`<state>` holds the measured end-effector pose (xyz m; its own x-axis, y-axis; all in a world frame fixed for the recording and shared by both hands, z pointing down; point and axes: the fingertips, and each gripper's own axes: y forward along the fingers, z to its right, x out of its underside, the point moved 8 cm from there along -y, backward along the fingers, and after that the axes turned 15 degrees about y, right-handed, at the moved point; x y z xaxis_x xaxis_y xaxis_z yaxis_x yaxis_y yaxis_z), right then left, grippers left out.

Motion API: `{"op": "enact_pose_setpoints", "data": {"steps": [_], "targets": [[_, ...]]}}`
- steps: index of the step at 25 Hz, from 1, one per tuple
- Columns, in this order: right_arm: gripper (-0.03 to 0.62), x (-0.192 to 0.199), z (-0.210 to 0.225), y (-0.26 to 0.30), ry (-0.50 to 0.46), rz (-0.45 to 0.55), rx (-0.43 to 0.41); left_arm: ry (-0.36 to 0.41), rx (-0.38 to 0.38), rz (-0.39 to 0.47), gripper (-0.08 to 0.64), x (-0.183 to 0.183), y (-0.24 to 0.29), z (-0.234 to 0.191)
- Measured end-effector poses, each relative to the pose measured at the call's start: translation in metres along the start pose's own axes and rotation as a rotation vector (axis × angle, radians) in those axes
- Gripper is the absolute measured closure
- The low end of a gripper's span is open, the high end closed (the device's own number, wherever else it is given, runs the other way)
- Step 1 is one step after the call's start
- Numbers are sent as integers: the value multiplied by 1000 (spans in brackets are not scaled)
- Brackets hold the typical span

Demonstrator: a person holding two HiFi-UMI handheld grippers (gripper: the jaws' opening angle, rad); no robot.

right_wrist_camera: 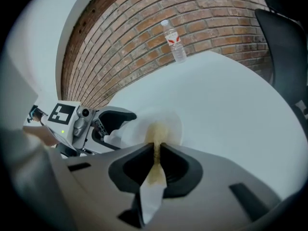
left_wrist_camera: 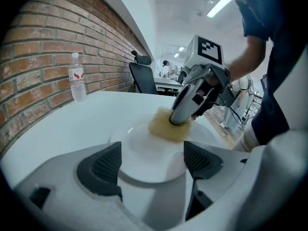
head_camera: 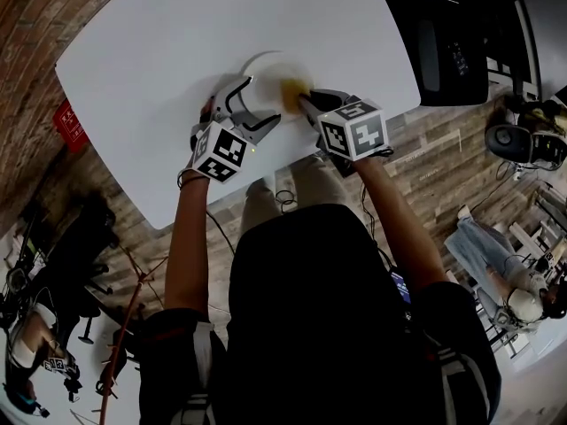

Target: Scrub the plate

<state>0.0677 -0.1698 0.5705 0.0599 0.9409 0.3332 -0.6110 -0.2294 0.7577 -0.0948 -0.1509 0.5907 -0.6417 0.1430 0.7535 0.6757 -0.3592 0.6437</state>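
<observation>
White table (head_camera: 159,51), smooth matte top with rounded corners, set against a red-brown brick wall (left_wrist_camera: 38,57) with pale mortar. Black swivel chair (left_wrist_camera: 143,76) at the far end. White round plate (left_wrist_camera: 144,153), glossy and shallow, lies flat on the table near the person's edge. Left gripper (left_wrist_camera: 153,162): jaws wide apart, ribbed black pads to either side of the plate's near rim; cannot tell if they touch it. Right gripper (right_wrist_camera: 156,150): jaws pinched narrow on a yellow sponge (left_wrist_camera: 166,126), fuzzy and coarse, pressed onto the plate's far side. Both carry cubes with black-and-white square markers. Clear plastic bottle (right_wrist_camera: 174,41), white cap, upright by the wall; red label, print illegible.
</observation>
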Motion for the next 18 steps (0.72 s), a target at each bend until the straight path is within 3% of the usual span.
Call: {"op": "enact_pose_setpoints", "data": {"steps": [18], "targets": [[548,14,-10,5,6,-20,-22,18,16,8,172,-1,1,0]]}}
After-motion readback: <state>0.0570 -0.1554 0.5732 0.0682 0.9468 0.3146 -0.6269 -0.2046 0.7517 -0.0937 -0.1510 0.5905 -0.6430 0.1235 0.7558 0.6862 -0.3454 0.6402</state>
